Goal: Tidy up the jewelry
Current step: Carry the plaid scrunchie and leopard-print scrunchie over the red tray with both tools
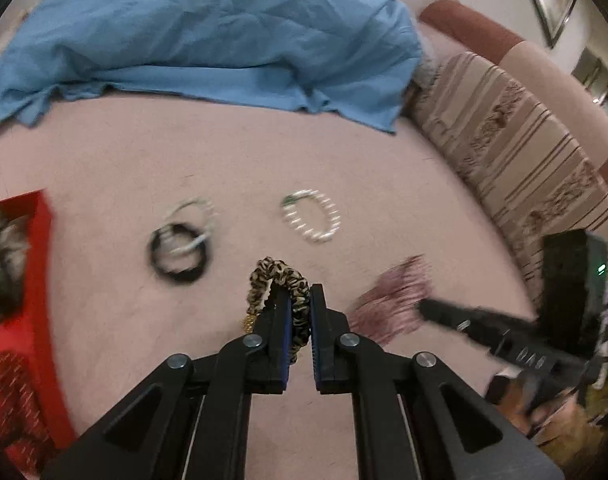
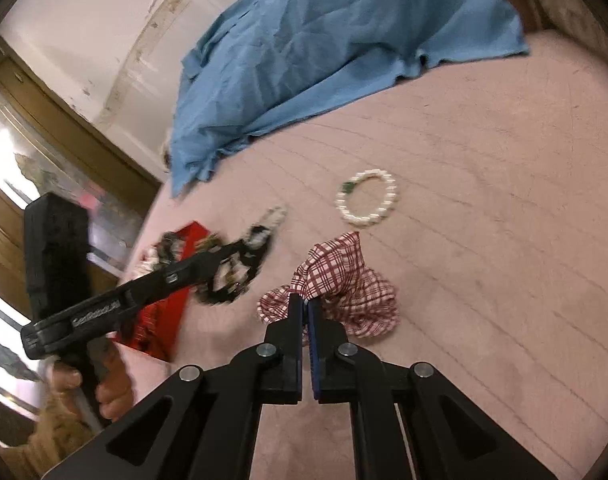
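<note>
Left gripper is clenched on a leopard scrunchie, loop standing up between the fingers, lifted just off the pink bed. Right gripper is clenched on a red-check scrunchie, fabric bunched ahead and right of its tips, resting on or just above the bed; can't tell which. Red box sits at the left edge of the left view, already holding some fabric pieces, blurred. It lies left of the left gripper, so left hand is the nearer one; probable next move is a leftward carry of the leopard scrunchie over the box wall. Right gripper's load would have to cross past the left gripper to reach the box. Not yet sorted on the bed: pearl bracelet ahead and slightly right of the left fingers, black ring with a pale bangle overlapping it ahead-left, between the fingers and the box. Blue cloth heaped at the far side, striped cushion to the right.
</note>
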`<state>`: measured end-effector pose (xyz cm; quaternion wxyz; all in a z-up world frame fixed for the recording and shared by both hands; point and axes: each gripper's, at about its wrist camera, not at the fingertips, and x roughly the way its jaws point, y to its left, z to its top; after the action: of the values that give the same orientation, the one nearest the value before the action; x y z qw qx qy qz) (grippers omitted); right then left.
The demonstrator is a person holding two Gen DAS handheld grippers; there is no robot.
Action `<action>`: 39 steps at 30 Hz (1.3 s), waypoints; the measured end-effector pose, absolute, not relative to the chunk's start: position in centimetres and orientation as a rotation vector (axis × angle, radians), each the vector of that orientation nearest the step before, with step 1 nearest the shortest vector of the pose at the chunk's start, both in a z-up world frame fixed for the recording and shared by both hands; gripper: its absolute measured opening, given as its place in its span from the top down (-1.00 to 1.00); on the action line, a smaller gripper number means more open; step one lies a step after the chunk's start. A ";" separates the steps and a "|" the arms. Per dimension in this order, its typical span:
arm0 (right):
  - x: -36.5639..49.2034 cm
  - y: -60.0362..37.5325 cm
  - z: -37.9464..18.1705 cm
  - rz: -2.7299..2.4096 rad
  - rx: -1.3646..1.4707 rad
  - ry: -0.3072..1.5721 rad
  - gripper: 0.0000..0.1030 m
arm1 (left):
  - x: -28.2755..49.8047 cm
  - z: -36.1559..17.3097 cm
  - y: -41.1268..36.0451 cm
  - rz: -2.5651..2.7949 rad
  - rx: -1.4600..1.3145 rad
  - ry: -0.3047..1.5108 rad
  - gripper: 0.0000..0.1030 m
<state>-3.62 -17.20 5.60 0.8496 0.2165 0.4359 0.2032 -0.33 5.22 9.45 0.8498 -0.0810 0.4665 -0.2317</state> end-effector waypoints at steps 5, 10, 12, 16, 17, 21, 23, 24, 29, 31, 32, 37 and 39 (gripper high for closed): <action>-4.9 -18.7 5.4 0.330 0.441 0.923 0.88 | -1.8 9.1 8.3 -0.395 -0.226 0.990 0.12; -5.6 -20.2 5.1 0.264 0.474 0.923 0.19 | -2.7 9.4 10.9 -0.353 -0.314 0.968 0.03; -6.0 -20.4 5.1 0.258 0.472 0.915 0.15 | -2.7 9.2 11.3 -0.340 -0.319 0.977 0.04; -6.2 -20.1 4.9 0.264 0.472 0.929 0.15 | -2.6 8.3 11.7 -0.296 -0.316 0.990 0.04; -6.2 -20.1 4.8 0.266 0.471 0.932 0.15 | -2.3 7.9 11.9 -0.278 -0.310 0.998 0.03; -5.9 -19.7 4.4 0.277 0.486 0.939 -0.03 | -0.4 6.5 11.8 -0.219 -0.286 1.023 0.04; -5.6 -19.6 4.1 0.268 0.490 0.939 -0.13 | 0.7 5.9 11.6 -0.205 -0.260 1.031 0.03; -5.4 -19.5 4.0 0.265 0.488 0.941 -0.14 | 1.2 5.7 11.4 -0.200 -0.249 1.035 0.04; -4.1 -18.5 2.8 0.262 0.456 0.981 -0.14 | 3.5 3.6 10.0 -0.191 -0.175 1.079 0.04; -4.0 -18.2 2.3 0.253 0.430 0.995 -0.14 | 3.6 3.2 9.7 -0.186 -0.159 1.081 0.06; -4.0 -17.9 2.1 0.249 0.407 1.001 -0.14 | 3.5 3.2 9.7 -0.179 -0.150 1.073 0.13; -4.4 -16.6 1.4 0.267 0.328 1.017 0.73 | 2.8 3.4 9.5 -0.170 -0.119 1.075 0.90; -4.9 -16.2 2.0 0.267 0.298 0.994 0.74 | 2.2 3.9 9.4 -0.175 -0.123 1.061 0.90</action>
<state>-4.87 -16.16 2.02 0.8598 0.1420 0.4737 0.1272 2.19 9.44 3.95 0.8572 -0.0585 0.5048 -0.0833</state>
